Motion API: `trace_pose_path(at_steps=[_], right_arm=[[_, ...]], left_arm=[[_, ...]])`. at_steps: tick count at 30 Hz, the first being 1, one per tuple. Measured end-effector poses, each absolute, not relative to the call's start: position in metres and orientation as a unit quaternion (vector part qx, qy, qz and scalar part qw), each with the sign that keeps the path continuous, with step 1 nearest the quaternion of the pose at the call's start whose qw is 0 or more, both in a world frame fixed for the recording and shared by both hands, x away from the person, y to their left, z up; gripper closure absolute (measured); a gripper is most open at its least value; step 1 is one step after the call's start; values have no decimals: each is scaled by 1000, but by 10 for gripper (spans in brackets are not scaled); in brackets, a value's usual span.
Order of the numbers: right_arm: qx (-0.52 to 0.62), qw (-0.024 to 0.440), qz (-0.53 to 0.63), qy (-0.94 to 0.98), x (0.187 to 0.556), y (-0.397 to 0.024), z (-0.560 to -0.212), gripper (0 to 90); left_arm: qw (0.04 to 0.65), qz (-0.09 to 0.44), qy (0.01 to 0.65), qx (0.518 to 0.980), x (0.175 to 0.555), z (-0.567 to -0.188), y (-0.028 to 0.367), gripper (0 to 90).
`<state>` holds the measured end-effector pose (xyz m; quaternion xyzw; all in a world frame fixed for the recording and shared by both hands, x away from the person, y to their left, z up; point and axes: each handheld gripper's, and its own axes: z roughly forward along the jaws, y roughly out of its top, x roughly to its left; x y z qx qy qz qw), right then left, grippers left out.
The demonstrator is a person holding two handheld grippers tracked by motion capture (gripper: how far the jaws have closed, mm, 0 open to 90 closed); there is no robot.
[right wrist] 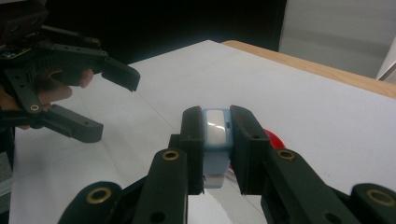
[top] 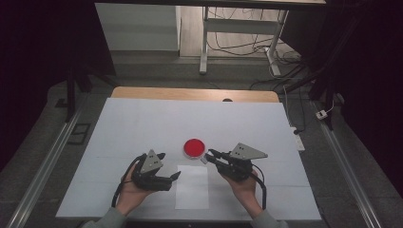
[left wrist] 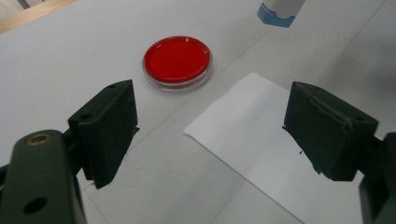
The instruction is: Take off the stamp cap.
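**Reporter:** What is going on at the table (top: 142, 118)?

**Photographer:** A person is working two hand-held grippers over a white-covered table. The right gripper (right wrist: 217, 126) is clamping a small pale-blue and white block (right wrist: 215, 133), its jaws pressed against both sides so the block is riding clear of the surface, just beside the red dish (top: 194, 147).

**Reporter:** And the other hand?

**Photographer:** The left gripper (left wrist: 210, 135) is hanging with its jaws wide apart and nothing between them, seemingly waiting for its turn. It is pointing toward the red dish (left wrist: 177, 61) and the sheet of white paper (left wrist: 261, 140).

**Reporter:** Where is the paper lying?

**Photographer:** Flat between the two hands, just this side of the dish, the two apart, probably as a clean spot to work on.

**Reporter:** Why is the block being held that way?

**Photographer:** Gripped by its flanks, its lower end is staying free, likely to be brought down on the paper or the dish.
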<state>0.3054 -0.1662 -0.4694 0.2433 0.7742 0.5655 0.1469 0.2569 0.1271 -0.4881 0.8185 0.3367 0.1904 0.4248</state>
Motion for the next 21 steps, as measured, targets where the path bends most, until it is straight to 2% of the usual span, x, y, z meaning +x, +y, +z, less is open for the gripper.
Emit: trace_pose_path(at_steps=[21], right_arm=[[243,147,566,774,306,-166,-470,755]], left_arm=[[414,186,320,831,263,-491,107,180]])
